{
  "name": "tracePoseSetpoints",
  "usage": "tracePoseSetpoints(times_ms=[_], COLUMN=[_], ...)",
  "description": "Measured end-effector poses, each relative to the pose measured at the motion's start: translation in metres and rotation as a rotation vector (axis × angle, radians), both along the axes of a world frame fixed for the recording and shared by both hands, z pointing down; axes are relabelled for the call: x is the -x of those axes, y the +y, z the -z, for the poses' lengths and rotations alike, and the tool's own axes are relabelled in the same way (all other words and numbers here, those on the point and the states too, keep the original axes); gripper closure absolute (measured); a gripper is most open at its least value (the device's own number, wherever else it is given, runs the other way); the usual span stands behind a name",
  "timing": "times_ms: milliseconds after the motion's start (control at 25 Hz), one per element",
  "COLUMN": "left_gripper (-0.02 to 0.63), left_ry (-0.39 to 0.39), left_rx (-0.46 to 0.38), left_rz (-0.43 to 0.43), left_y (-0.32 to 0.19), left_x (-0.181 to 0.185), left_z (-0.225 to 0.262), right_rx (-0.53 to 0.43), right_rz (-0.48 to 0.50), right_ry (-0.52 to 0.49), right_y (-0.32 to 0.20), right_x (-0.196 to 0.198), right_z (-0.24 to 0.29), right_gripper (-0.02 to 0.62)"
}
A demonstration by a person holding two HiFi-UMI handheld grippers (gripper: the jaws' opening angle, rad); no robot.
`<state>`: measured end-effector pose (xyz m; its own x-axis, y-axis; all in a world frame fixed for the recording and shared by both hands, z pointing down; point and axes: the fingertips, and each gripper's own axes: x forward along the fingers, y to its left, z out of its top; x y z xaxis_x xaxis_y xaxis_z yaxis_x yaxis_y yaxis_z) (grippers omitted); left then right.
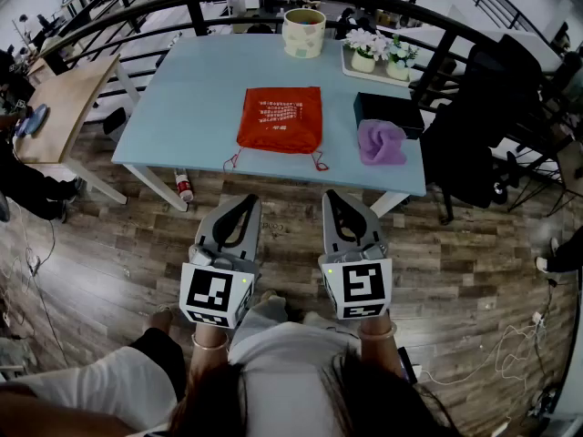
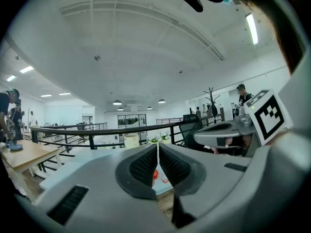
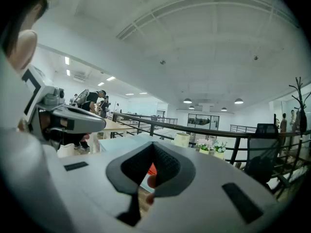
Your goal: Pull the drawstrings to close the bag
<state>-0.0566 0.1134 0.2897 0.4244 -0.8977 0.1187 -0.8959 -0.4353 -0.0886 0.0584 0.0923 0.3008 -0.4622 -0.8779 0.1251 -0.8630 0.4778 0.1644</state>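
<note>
Your left gripper [image 1: 247, 200] and right gripper [image 1: 334, 196] are both closed and empty; the orange bag [image 1: 281, 119] lies ahead of them on the table [image 1: 182, 107], well apart.

The right gripper [image 3: 153, 147] holds its 2 jaws together at the tips with nothing between them, and the orange bag [image 3: 152, 169] shows through the gap beneath. Beyond lie the light blue table [image 3: 118, 142], a cream pot [image 3: 181, 139] and 2 small flower pots [image 3: 210, 148]. The left gripper [image 3: 65, 118] is at the left edge.
</note>
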Motion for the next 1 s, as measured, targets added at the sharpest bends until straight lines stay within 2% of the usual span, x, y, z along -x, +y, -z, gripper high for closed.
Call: tracePoseSetpoints(times_ms=[480,1000], left_gripper=[0.581,0.580], left_ry=[0.023,0.039], left_rx=[-0.003,0.026], left_rz=[-0.009,-0.015], left_y=[-0.016,-0.039], left_x=[0.044,0.091], left_z=[-0.004,-0.021], right_rx=[0.012,0.014], right_rz=[-0.021,-0.075], right_ry=[-0.091,-0.065], right_y=[-0.020,-0.037], right_x=[0.028,0.062], right_z=[0.007,-0.004], right_gripper=[0.571,0.571])
